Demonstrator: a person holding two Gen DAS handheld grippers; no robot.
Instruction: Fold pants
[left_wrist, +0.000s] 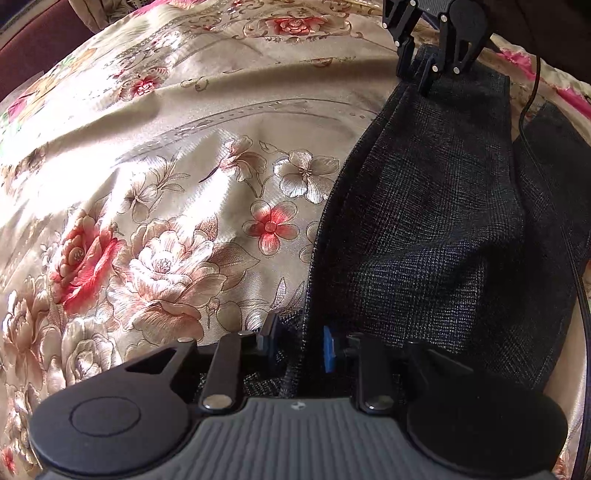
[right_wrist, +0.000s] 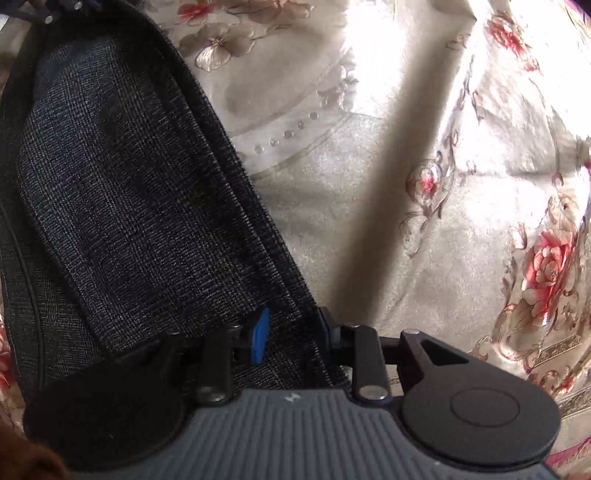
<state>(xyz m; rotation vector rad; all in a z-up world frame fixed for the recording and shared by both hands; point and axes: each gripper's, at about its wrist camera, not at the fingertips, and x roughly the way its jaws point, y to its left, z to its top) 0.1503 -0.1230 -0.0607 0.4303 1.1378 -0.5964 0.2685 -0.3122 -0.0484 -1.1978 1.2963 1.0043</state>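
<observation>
Dark checked pants (left_wrist: 424, 221) lie doubled over in a long strip on a floral bedspread (left_wrist: 166, 177). In the left wrist view my left gripper (left_wrist: 298, 345) straddles the strip's near left edge. A dark gap shows beside its blue pad (left_wrist: 328, 349), so its jaws stand open around the cloth. At the far end my right gripper (left_wrist: 421, 74) points down onto the pants. In the right wrist view the pants (right_wrist: 129, 184) run up to the left. The right gripper (right_wrist: 293, 330) has their right edge between its parted pads. The left gripper (right_wrist: 55, 7) barely shows at the top left corner.
A thin black cable (left_wrist: 528, 110) trails over the pants' right side. Bedspread (right_wrist: 406, 184) spreads wide beside the strip, lit by sun with a shadow band across it. Something dark red (left_wrist: 37, 44) borders the bed at the far left.
</observation>
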